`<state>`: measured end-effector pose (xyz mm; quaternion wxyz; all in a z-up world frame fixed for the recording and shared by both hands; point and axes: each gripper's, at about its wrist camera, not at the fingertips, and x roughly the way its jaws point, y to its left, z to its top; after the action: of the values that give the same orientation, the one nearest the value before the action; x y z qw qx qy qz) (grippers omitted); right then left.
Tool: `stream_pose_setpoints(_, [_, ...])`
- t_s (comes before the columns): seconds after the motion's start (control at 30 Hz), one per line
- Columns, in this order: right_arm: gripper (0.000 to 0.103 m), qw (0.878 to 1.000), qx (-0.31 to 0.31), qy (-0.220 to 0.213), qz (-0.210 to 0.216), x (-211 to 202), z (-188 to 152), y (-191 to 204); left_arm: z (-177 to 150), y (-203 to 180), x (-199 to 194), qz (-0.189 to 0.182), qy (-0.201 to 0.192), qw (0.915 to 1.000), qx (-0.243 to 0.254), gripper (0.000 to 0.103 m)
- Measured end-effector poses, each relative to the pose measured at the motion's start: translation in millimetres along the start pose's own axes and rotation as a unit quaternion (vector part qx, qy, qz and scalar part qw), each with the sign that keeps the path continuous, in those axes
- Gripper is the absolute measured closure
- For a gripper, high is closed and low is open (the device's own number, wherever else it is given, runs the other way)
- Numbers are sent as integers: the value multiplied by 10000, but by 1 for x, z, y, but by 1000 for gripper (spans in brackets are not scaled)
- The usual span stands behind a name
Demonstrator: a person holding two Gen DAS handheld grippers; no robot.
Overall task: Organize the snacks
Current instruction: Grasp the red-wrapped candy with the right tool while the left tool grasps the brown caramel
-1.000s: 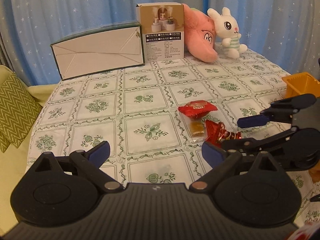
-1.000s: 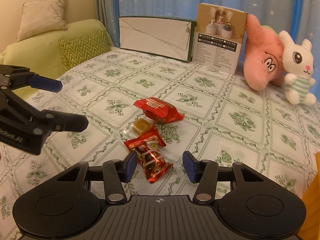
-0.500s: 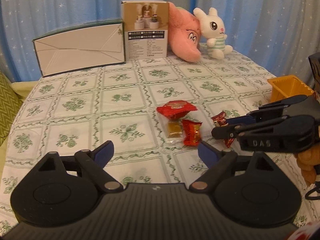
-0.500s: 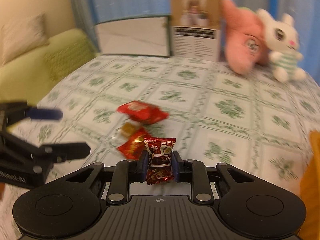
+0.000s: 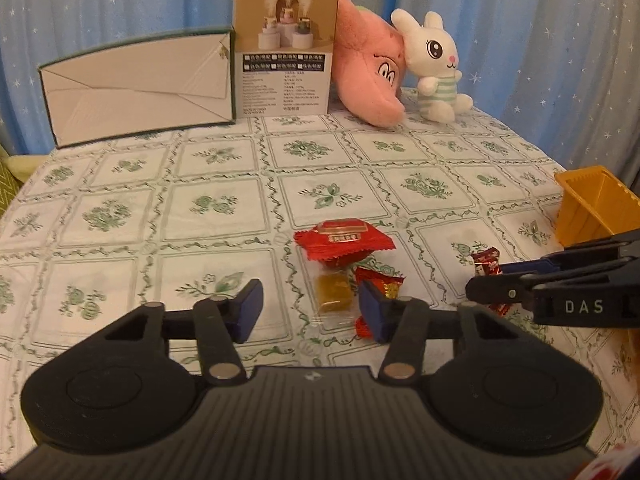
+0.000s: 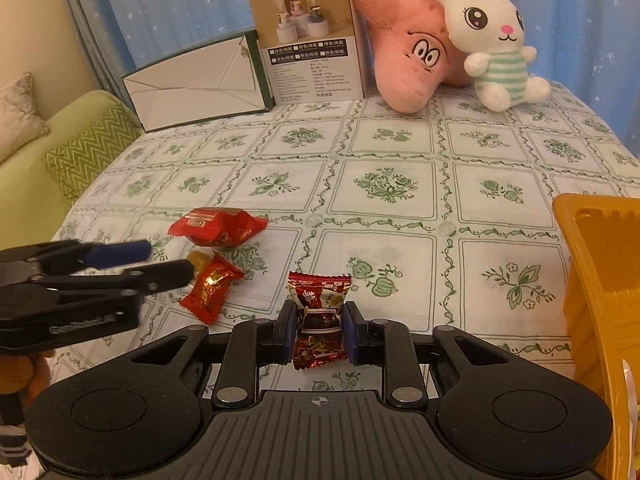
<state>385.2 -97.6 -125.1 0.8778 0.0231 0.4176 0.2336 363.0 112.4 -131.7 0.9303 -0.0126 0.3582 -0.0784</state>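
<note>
Right wrist view: right claw (image 6: 319, 332) clenched on a dark red wrapped candy (image 6: 319, 322), pinched at its middle between both pads, wrapper ends sticking out above and below, held above the desk (image 6: 392, 268) near its front edge. Orange basket (image 6: 600, 292) sits at the right edge of the desk, just beside the claw; its inside is mostly hidden, contents cannot tell. Left of the held candy, three more snacks lie on the cloth: a large red packet (image 6: 218, 226), a small red candy (image 6: 210, 288) nearer the front, and a clear-wrapped amber candy (image 5: 334, 294) touching the packet. Left wrist view: left claw (image 5: 310, 312) released, fingers wide apart, empty, hovering over the front-middle of the desk with the amber candy between its tips. Along the back edge: white envelope-style box (image 5: 136, 88), printed carton (image 5: 284, 52), pink plush (image 5: 368, 76), white bunny plush (image 5: 436, 68).
</note>
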Motion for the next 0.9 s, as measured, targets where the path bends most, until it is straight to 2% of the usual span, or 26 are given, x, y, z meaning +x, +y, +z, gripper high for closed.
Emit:
stream_pose_setpoints(0.33, [78, 9999, 101, 15, -11, 3, 0, -2, 0, -8, 16, 96, 20, 9998, 161, 70])
stream_pose_setpoints(0.47, [78, 9999, 155, -2, -51, 2, 1, -3, 0, -8, 15, 208, 34, 9997, 145, 84])
stream_pose_setpoints(0.73, [78, 9990, 420, -125, -12, -12, 0, -6, -7, -12, -1, 307, 199, 9993, -9, 85])
stream_pose_setpoints(0.9, [78, 9982, 571, -198, 56, -32, -5, -4, -11, -15, -22, 344, 162, 9989, -272, 85])
